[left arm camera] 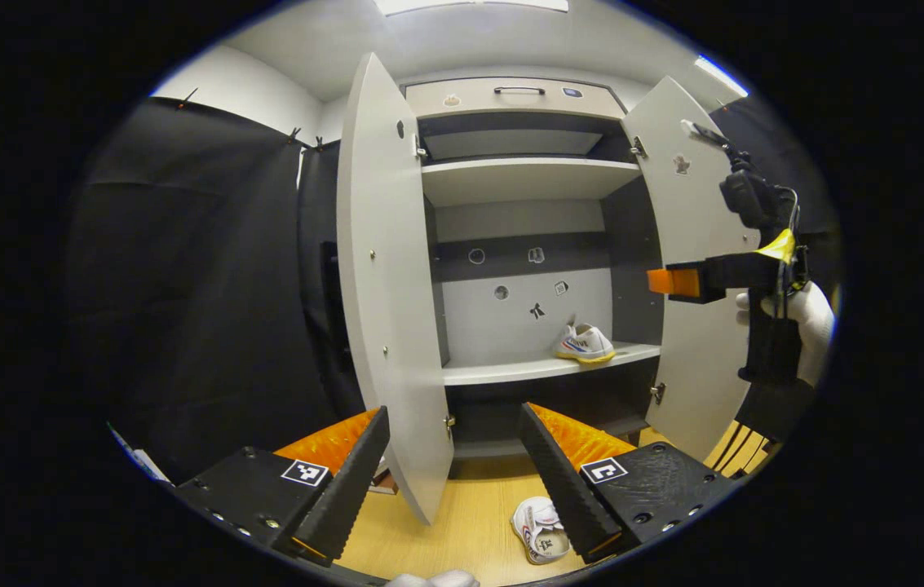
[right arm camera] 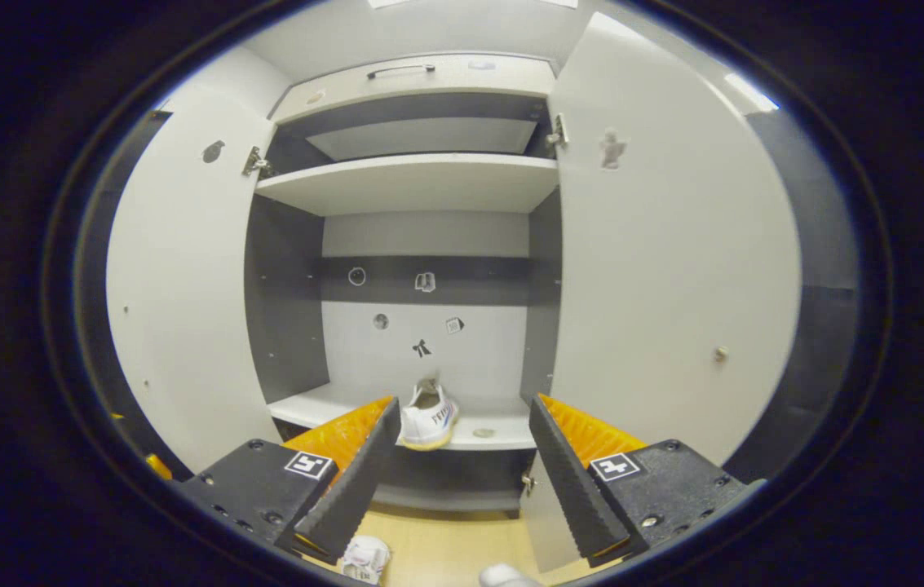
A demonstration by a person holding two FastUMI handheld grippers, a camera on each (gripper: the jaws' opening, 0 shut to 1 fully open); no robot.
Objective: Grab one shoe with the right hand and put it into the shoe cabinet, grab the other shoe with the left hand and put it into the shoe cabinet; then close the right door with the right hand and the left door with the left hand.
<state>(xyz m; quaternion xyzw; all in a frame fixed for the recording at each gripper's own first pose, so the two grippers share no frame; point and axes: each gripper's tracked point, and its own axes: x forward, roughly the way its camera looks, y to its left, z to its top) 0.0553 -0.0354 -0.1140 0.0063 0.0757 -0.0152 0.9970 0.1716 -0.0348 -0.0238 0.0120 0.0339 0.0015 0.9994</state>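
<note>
- Facing the shoe cabinet (left arm camera: 523, 175) in both views; left door (left arm camera: 384, 277) and right door (left arm camera: 694, 269) both swung wide.
- Shoe one (left arm camera: 584, 343): white, yellowish sole, coloured side marks. Sits upright on the lower shelf (left arm camera: 494, 372), toward its right end, near the right inner wall.
- Right gripper view: the same shoe (right arm camera: 427, 418) seen heel-on, lettering on the heel, on the shelf between the claw's fingers but farther back, not touching them.
- Shoe two (left arm camera: 541, 530): white, strap on top, dark print on the insole. Lies on the wooden floor (left arm camera: 462, 522) in front of the cabinet, just left of the left claw's right-hand finger (left arm camera: 563, 481).
- Right gripper view: part of that floor shoe (right arm camera: 365, 559) shows at the bottom edge, under the left-hand finger (right arm camera: 355, 481).
- Left claw (left arm camera: 455, 473): fingers wide apart, holding nothing, with the left door's lower edge in the gap between them.
- Right claw (right arm camera: 462, 477): fingers wide apart, holding nothing.
- Left gripper view: the right claw (left arm camera: 678, 282) is up by the right door, held in a white-gloved hand (left arm camera: 808, 326); can't tell its finger gap from this angle.
- Stickers (left arm camera: 537, 310) on the cabinet's back panel; drawer handle (left arm camera: 519, 90) across the top.
</note>
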